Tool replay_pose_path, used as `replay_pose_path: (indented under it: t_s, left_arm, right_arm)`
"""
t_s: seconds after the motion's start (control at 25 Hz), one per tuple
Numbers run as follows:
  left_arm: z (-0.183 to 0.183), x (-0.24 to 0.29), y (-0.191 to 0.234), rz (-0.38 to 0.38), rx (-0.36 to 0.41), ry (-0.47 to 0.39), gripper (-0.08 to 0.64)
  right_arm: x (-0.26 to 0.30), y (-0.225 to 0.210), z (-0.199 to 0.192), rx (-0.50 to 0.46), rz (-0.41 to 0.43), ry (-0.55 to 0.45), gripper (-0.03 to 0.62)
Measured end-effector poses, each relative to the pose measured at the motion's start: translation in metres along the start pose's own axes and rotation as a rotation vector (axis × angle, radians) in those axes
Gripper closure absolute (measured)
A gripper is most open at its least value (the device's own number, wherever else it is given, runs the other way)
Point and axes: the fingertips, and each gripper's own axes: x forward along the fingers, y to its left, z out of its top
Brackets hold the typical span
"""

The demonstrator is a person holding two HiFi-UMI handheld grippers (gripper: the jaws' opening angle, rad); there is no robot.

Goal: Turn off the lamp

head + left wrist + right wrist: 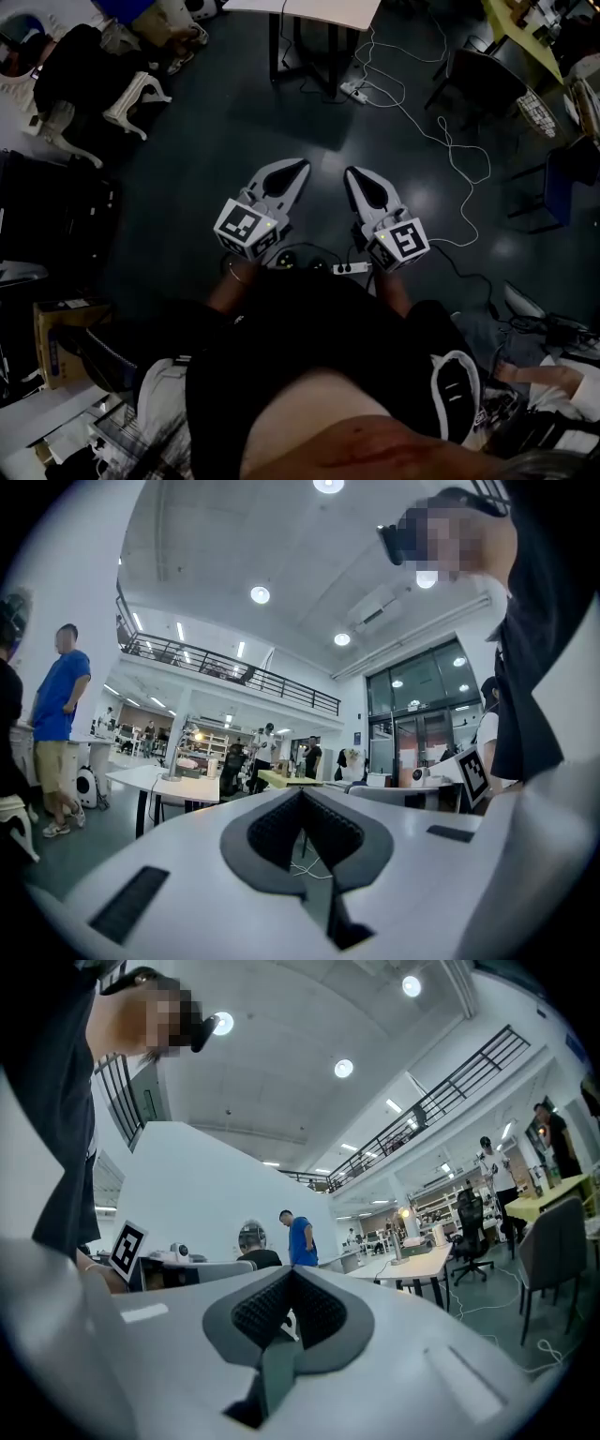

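You carry two grippers: left gripper [300, 167] and right gripper [351, 172]. Two marker cubes, one per gripper: left cube [246, 228], right cube [403, 242].

Floor, head view:
- two power strips: far strip [353, 91], near strip [352, 268]
- one long white cable [450, 141]
- two chairs: dark chair [473, 80], blue chair [567, 178]
- one table [323, 11]

Right gripper view:
- one lit lamp [400, 1237]
- four people you can tell apart: person in blue [300, 1239], seated person [253, 1258], standing person [494, 1171], far-right person [553, 1133]
- others are too small to count
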Motion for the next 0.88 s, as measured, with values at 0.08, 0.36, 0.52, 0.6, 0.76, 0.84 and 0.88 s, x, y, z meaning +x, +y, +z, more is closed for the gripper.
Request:
replay_pose_path:
  t_s: [0.08,0.36,0.52,0.6,0.76,0.84,0.88]
  left_arm:
    - [-0.003,0.004,-0.004,0.0,-0.002,0.003,0.552]
    - [-0.014,0.016,-0.029,-0.003,0.003,-0.001,0.552]
    - [-0.017,0.018,-0.037,0.009,0.013,0.003,0.552]
    - [-0.018,0.021,-0.037,0.021,0.011,0.009,0.552]
    - [-0.016,0.019,-0.029,0.044,0.017,0.006,0.552]
    - [-0.018,0.018,-0.023,0.057,0.018,0.003,0.552]
    - [-0.018,0.018,-0.021,0.061,0.018,0.004,0.552]
  right_arm:
    - [-0.006,-0.003,-0.001,0.013,0.0,-0.008,0.594]
    - [-0.032,-0.015,-0.001,0.035,-0.012,-0.015,0.594]
    - [-0.04,-0.021,-0.005,0.048,-0.002,-0.011,0.594]
    - [-0.04,-0.026,-0.006,0.065,0.0,-0.009,0.594]
    - [-0.033,-0.024,-0.006,0.072,0.022,-0.016,0.592]
    - [-0.029,-0.025,-0.008,0.073,0.025,-0.015,0.592]
    - [-0.027,-0.026,-0.008,0.076,0.026,-0.019,0.594]
